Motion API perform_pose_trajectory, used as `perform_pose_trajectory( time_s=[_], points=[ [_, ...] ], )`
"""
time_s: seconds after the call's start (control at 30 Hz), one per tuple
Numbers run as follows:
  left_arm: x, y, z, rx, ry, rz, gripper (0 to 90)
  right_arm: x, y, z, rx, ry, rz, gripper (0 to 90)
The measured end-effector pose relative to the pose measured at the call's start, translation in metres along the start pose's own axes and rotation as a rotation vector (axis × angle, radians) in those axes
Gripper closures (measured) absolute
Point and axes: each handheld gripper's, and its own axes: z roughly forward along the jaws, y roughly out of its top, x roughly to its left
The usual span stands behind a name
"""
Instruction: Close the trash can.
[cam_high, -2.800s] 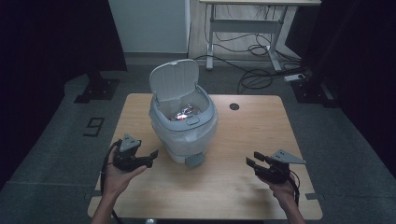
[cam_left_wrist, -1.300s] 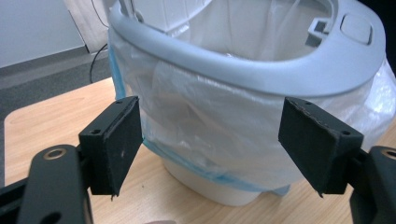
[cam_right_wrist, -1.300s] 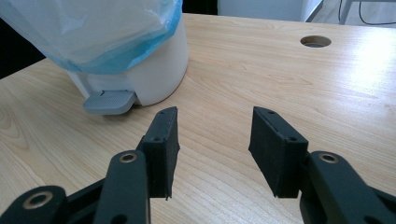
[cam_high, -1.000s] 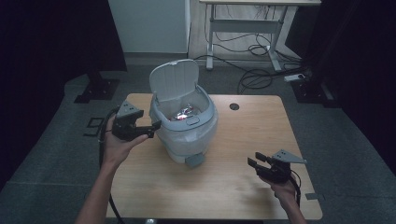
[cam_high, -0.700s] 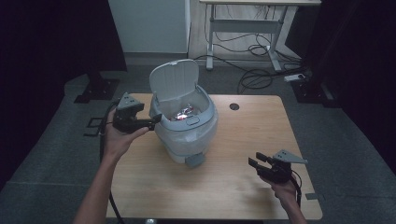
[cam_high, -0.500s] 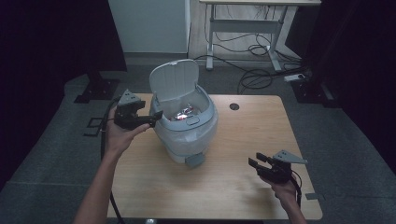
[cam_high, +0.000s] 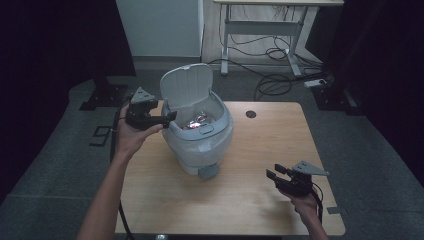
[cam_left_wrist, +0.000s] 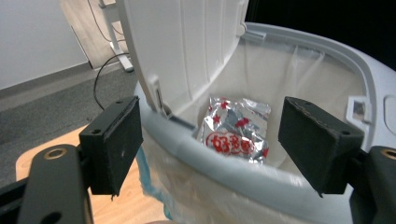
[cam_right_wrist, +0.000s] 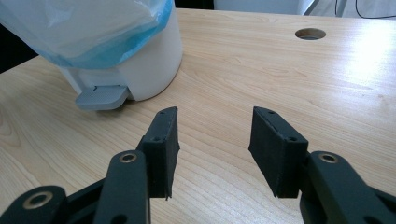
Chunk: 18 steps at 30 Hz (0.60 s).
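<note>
My left gripper (cam_high: 170, 116) hangs empty, jaws apart, at the pedal bin's (cam_high: 197, 142) rim beside its raised lid (cam_left_wrist: 187, 51). The lid looks light, stiff, slick plastic; I'd take its edge. Right gripper (cam_right_wrist: 212, 140) rests open over the desk (cam_high: 250, 200).

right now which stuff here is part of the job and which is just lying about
In the job:
- pedal bin, lid up
- foil snack packet inside
- left claw at the rim

Lying about:
- right claw, open
- table's cable hole
- floor cables

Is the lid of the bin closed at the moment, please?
No, the lid stands raised behind the bin, and a foil packet shows inside.
</note>
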Motion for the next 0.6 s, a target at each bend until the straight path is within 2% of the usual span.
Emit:
perform_pose_trajectory(
  time_s=[0.37,0.43,0.5,0.6],
  points=[
    [0.002,0.022,0.007,-0.025,-0.015,0.028,22.1,-0.003,-0.002,-0.001,0.001,-0.009,0.009,52.1],
    [0.001,0.022,0.006,-0.025,-0.017,0.033,22.6,-0.004,-0.002,-0.002,0.001,-0.011,0.010,52.1],
    [0.000,0.022,0.002,-0.022,0.001,0.046,22.1,-0.005,-0.003,-0.002,0.001,-0.015,0.012,52.1],
    [0.004,0.019,-0.005,-0.035,0.008,0.034,21.9,-0.006,-0.004,-0.002,0.005,-0.017,0.015,52.0]
  ],
)
